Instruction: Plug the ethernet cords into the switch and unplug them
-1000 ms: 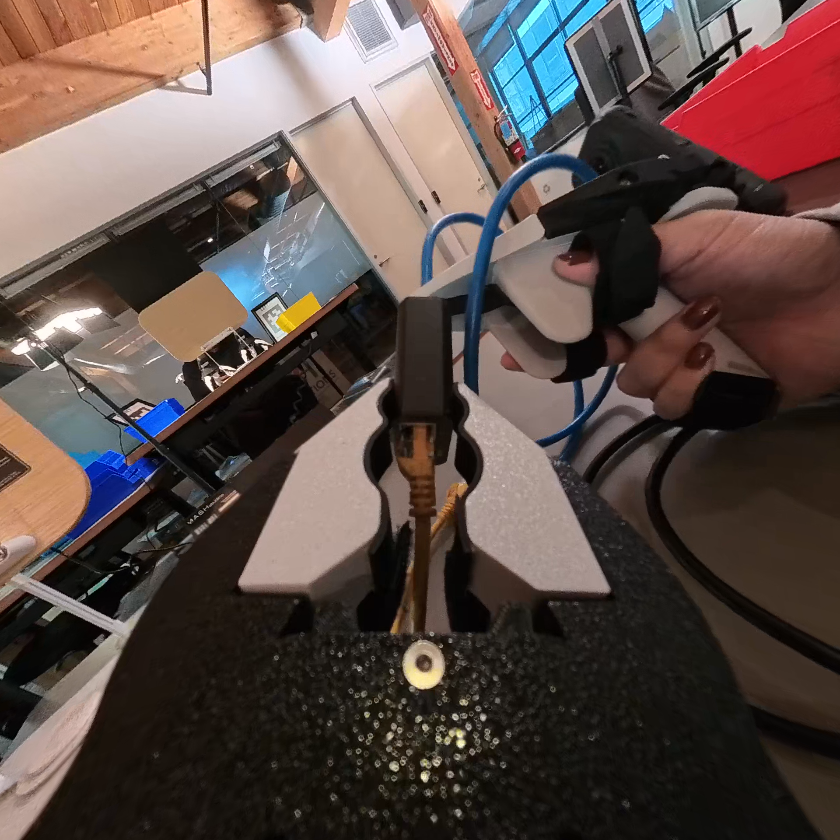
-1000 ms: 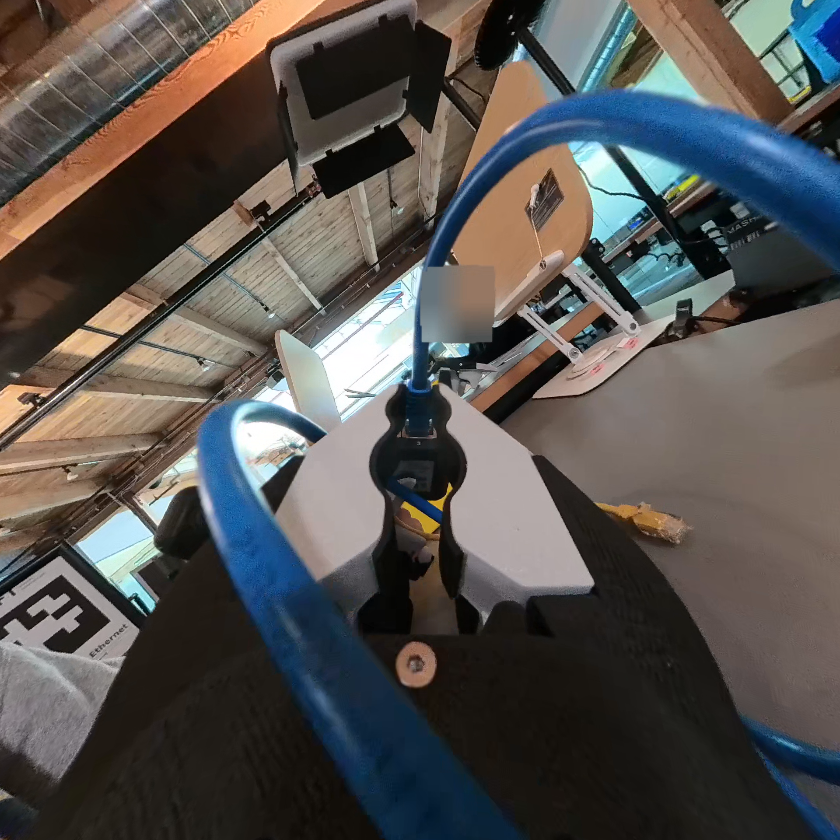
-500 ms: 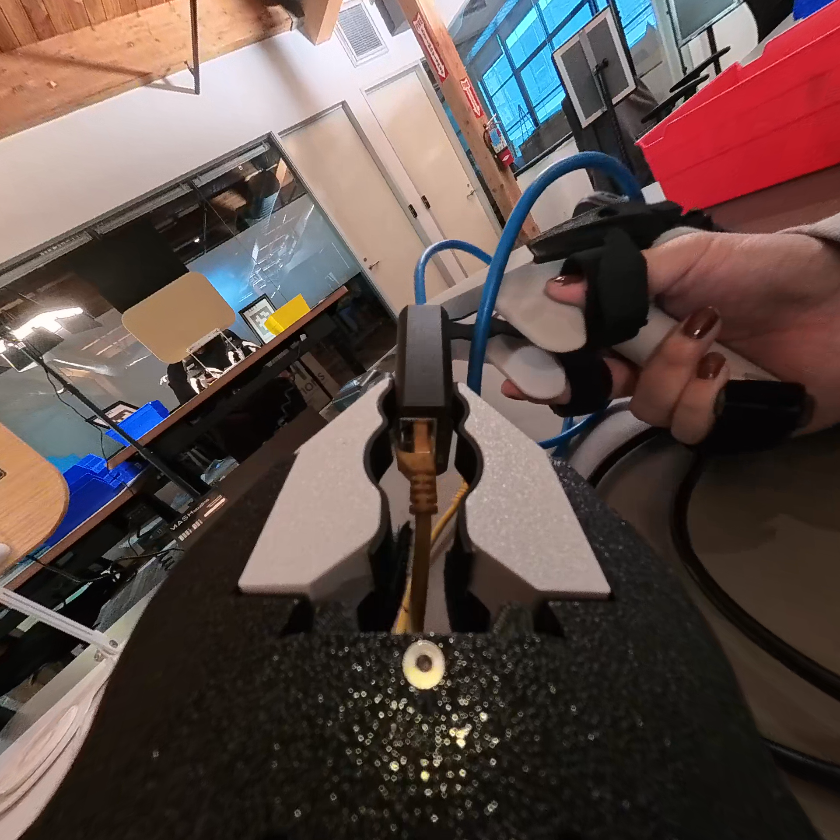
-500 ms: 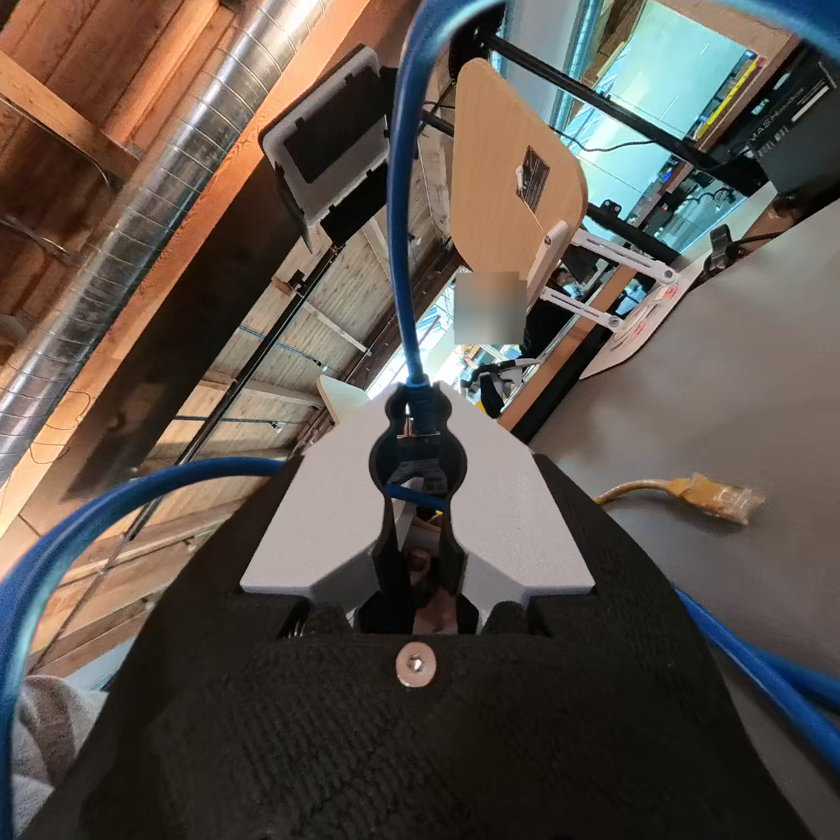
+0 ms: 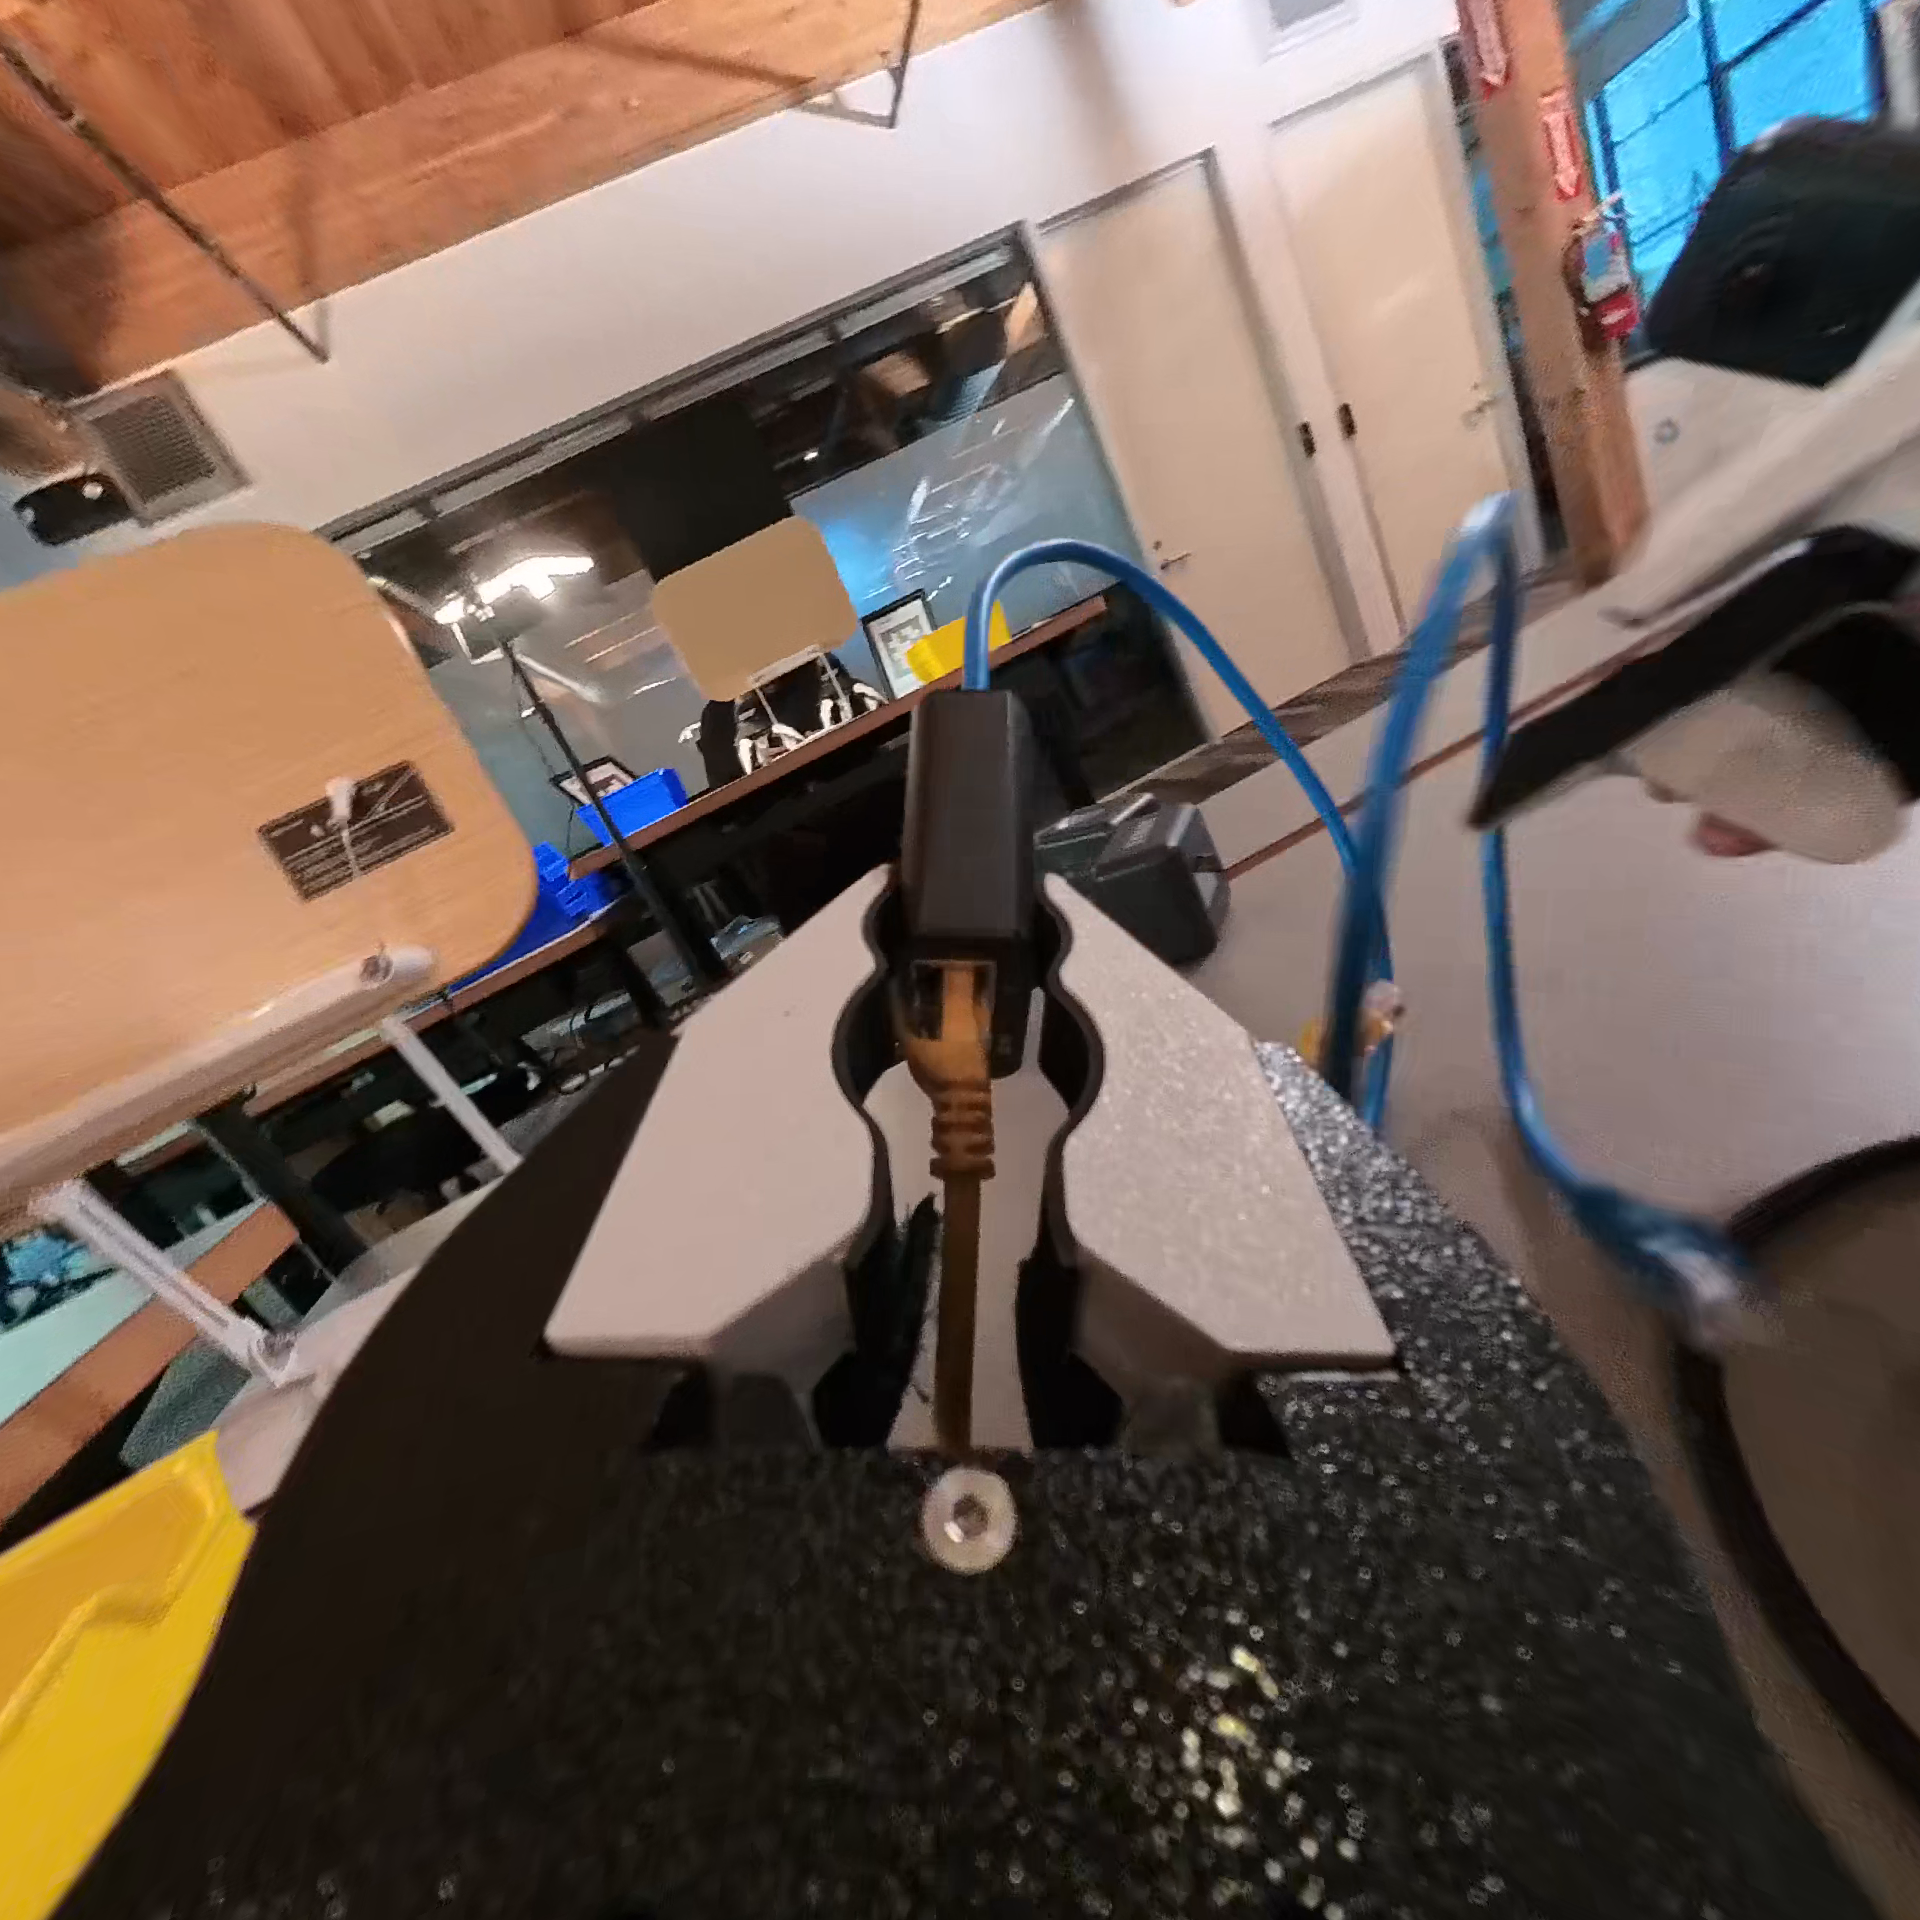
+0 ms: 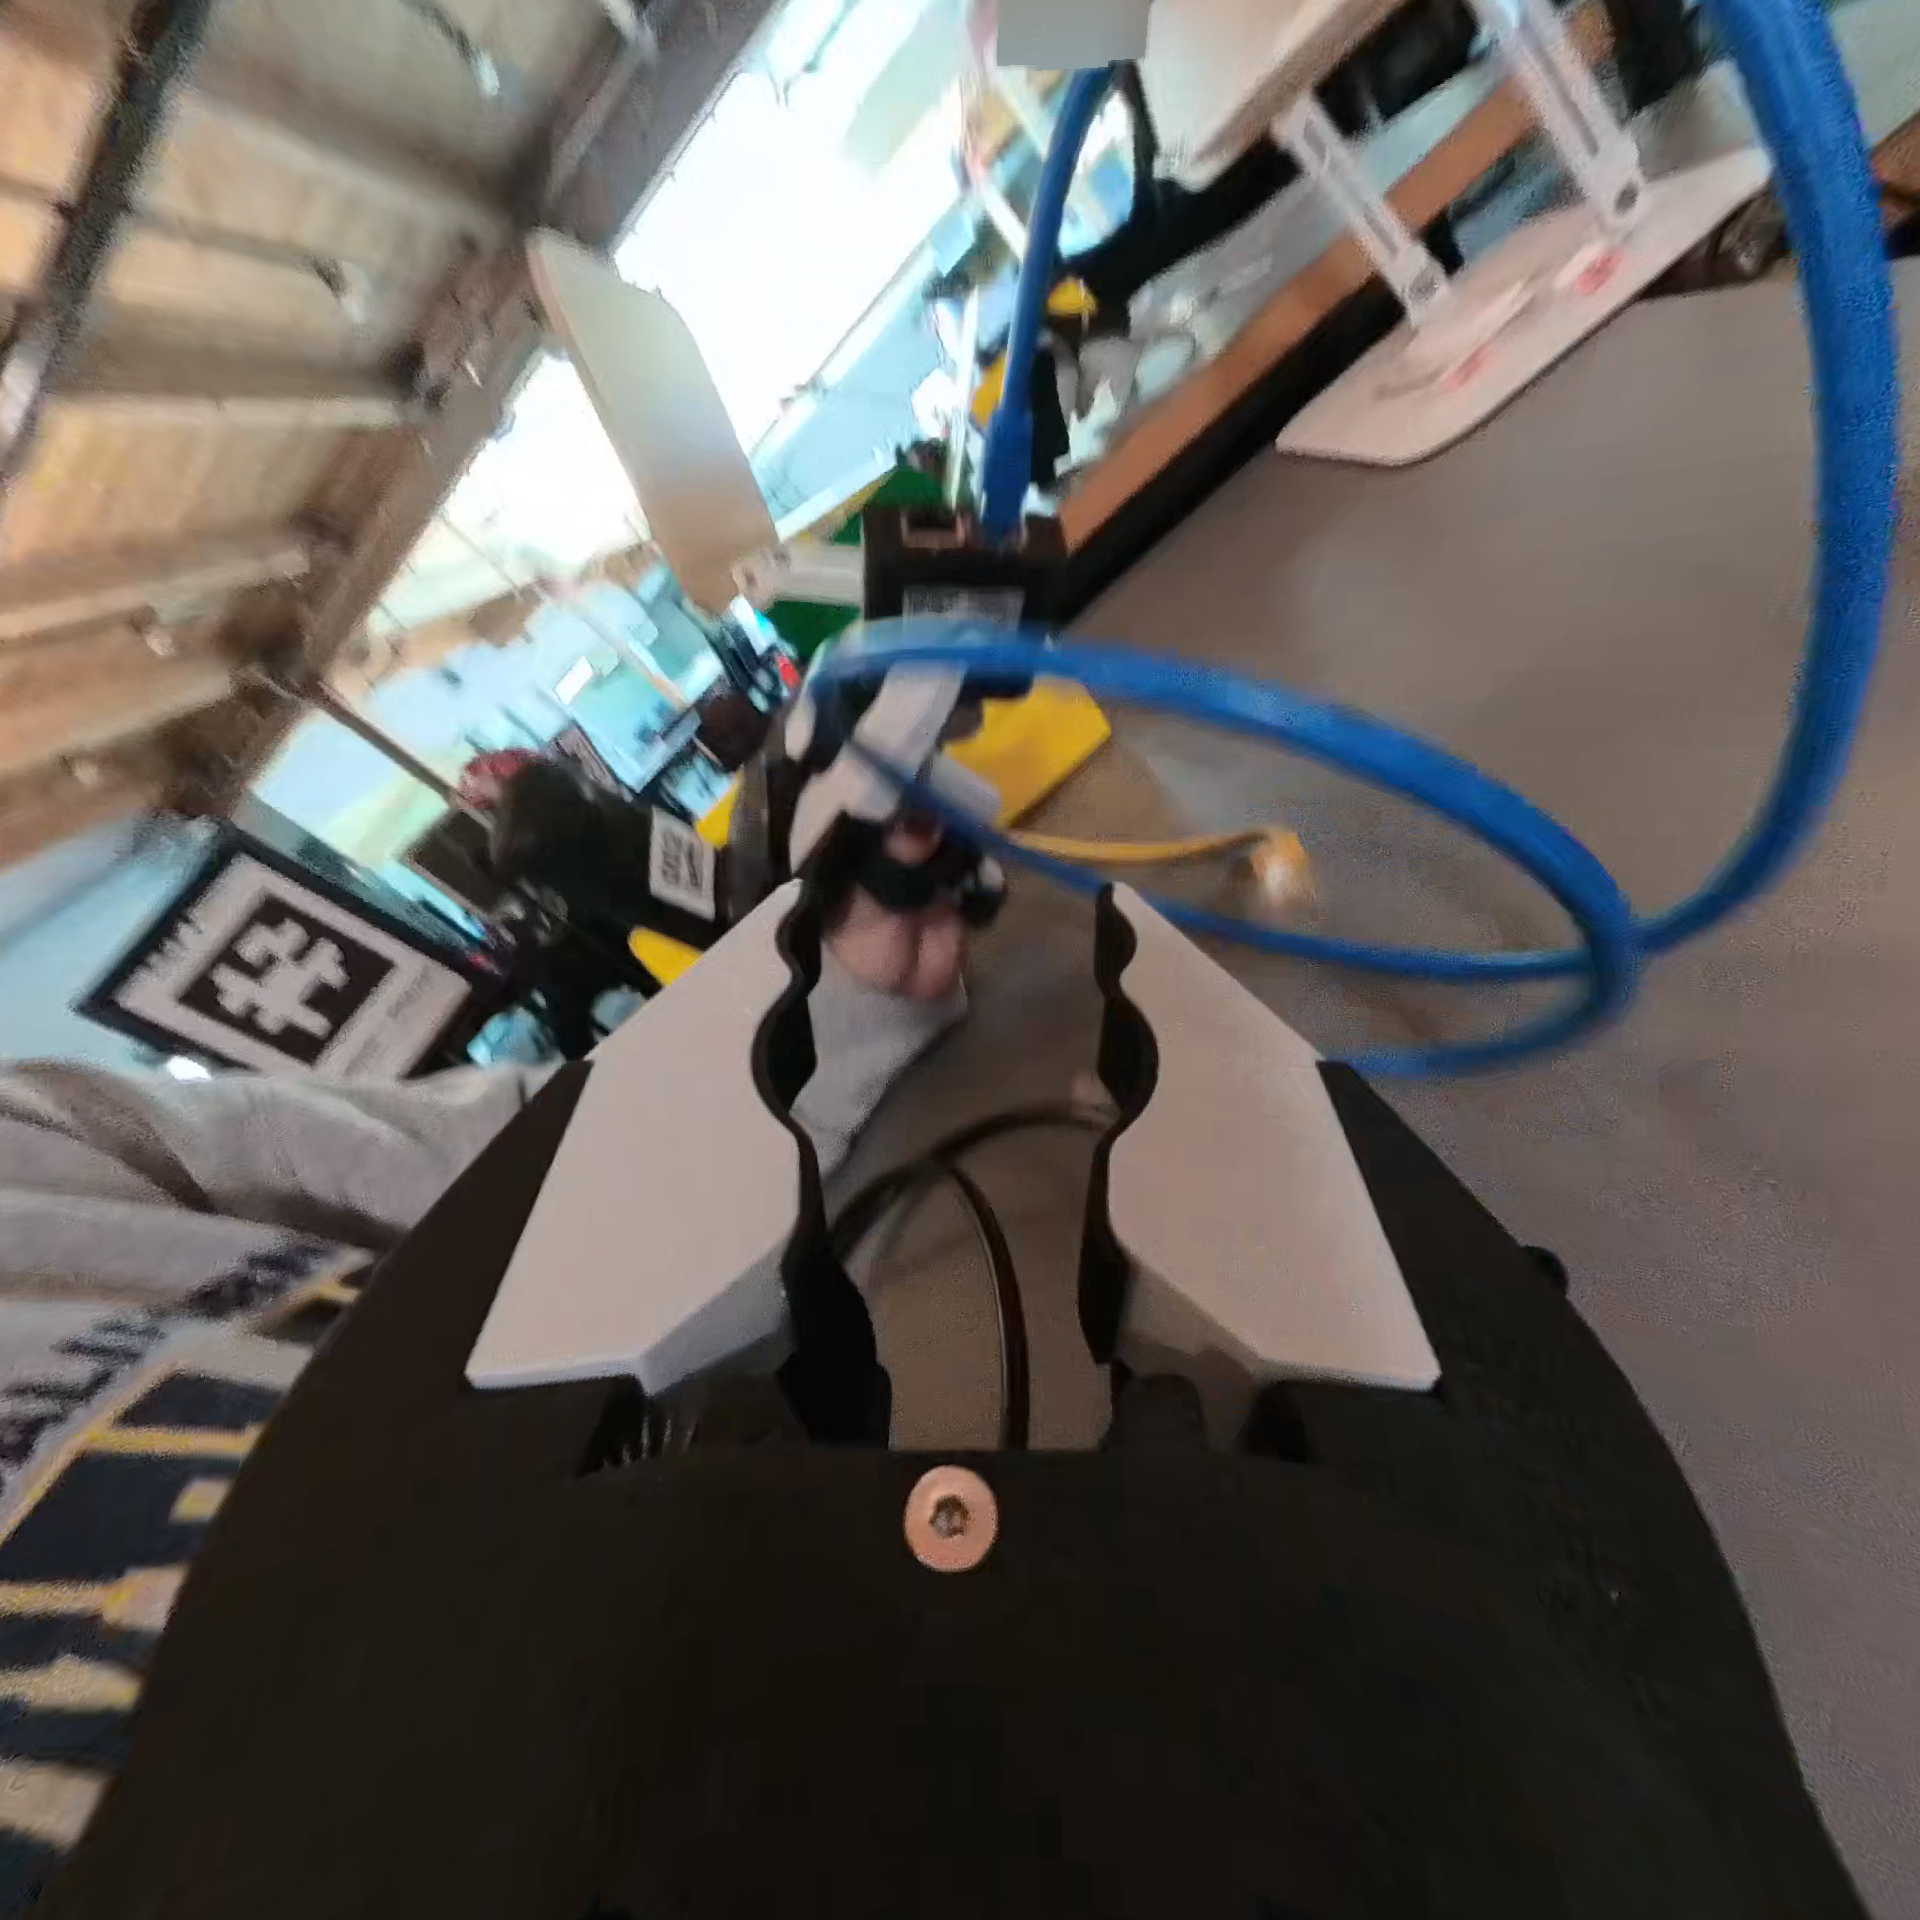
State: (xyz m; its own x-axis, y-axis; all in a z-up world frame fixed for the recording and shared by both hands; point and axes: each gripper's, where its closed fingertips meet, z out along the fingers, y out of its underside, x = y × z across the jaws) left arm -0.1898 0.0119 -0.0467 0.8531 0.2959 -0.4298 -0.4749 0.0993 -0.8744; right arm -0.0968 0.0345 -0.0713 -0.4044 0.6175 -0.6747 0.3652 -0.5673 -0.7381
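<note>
My left gripper (image 5: 961, 894) is shut on a small black switch (image 5: 966, 821) and holds it upright above the grey table. A yellow ethernet cord (image 5: 951, 1049) is plugged into the near side of the switch and runs back between my fingers. A blue ethernet cord (image 5: 1195, 644) is plugged into its far side and loops down to the right. My right gripper (image 6: 951, 914) is open and empty, drawn back from the switch (image 6: 961, 582). The blue cord (image 6: 1013, 416) sits in the switch's top port and curls in wide loops. The yellow cord's free plug (image 6: 1278, 852) lies on the table.
A thick black cable (image 5: 1818, 1558) curves over the grey table (image 6: 1558, 1351) at the right. A yellow bin (image 5: 94, 1662) stands at the lower left. A black device (image 5: 1143, 873) sits farther back. A grey sleeve (image 6: 208, 1143) is at the left. The gap from one gripper's tips to the other's is roughly 11 cm.
My right gripper has let go of the blue cord's plug, opened and pulled back. The blue cord stays in the switch. My left gripper still holds the switch.
</note>
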